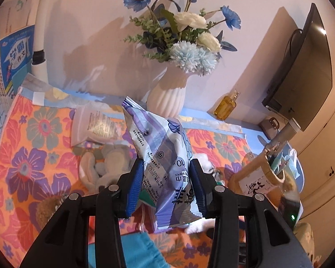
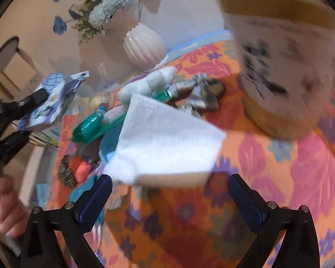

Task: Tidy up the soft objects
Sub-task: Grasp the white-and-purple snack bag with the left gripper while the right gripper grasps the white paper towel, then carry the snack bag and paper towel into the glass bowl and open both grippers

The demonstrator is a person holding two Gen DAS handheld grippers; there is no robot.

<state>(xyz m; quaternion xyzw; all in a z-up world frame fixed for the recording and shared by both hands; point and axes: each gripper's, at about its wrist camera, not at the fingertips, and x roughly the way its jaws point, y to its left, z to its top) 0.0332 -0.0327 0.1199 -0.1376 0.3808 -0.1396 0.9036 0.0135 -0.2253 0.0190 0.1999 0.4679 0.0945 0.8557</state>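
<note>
Left gripper point(image 1: 166, 185) first: its jaws are clamped on the wet-wipes pack point(image 1: 160, 160), squeezing its lower half, and the pack is lifted off the bench point(image 1: 15, 147), standing nearly upright with its top corner tipped toward the far edge. Beneath and behind it, on the floral cloth, a clear resealable pouch point(image 1: 94, 126) lies flat toward the far edge, and a grey plush toy point(image 1: 104, 165) lies just in front of that pouch, untouched. Moving right, the white ribbed vase point(image 1: 167, 98) of blue and white flowers stands at the far edge, an amber bottle point(image 1: 225, 105) beside it, then a bamboo holder point(image 1: 263, 178) near the right edge. Over to the right gripper point(image 2: 169, 198): jaws spread wide, nothing between them, hovering above a white folded cloth point(image 2: 167, 138) that rests on the pile. That view is blurred, but a heap shows beyond the cloth — a green packet point(image 2: 89, 127), something white and fluffy point(image 2: 149, 82), a silvery wrapper point(image 2: 198, 93). My read: early going. One item is in hand, no sorted group is visible, and most soft pieces lie jumbled mid-bench.
</note>
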